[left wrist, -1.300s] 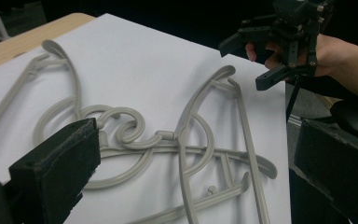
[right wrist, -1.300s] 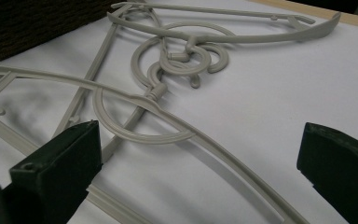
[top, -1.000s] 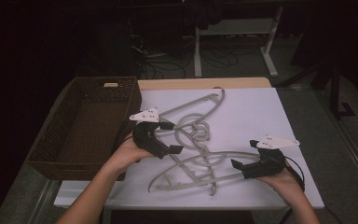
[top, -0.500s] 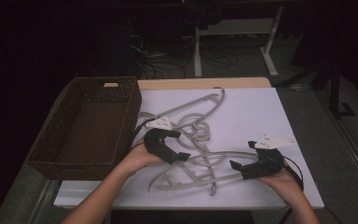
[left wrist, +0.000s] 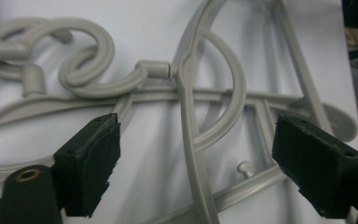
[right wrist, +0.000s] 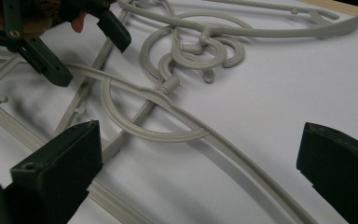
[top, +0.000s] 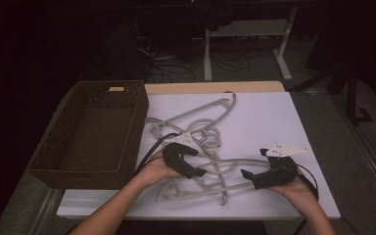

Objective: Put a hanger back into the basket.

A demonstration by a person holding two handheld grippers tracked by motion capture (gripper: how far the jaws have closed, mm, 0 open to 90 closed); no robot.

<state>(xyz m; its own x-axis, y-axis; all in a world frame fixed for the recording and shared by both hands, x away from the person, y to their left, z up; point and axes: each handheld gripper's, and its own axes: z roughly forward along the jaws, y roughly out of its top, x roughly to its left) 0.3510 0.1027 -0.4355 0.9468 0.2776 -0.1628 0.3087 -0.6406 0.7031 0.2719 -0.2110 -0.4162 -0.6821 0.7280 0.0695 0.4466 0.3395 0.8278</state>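
Several grey plastic hangers (top: 201, 110) lie tangled on the white table top (top: 274, 117), their hooks interlocked near the middle (right wrist: 200, 49). My left gripper (top: 196, 170) hovers low over the tangle with its jaws wide open. In the left gripper view one hanger arm (left wrist: 190, 140) runs between its pads (left wrist: 93, 161) without touching them. My right gripper (top: 249, 175) sits at the front right, open and pointing left at the lower hanger (right wrist: 177, 135). The left gripper (right wrist: 86, 49) also appears at the upper left of the right gripper view.
A dark brown wicker basket (top: 58, 147) stands along the table's left side with nothing inside it. A strip of wooden edge (top: 215, 87) runs along the back. Desk legs and cables lie on the dark floor beyond.
My left gripper has moved toward the near edge and a little right, lower over the tangled hangers. The right gripper has barely shifted.
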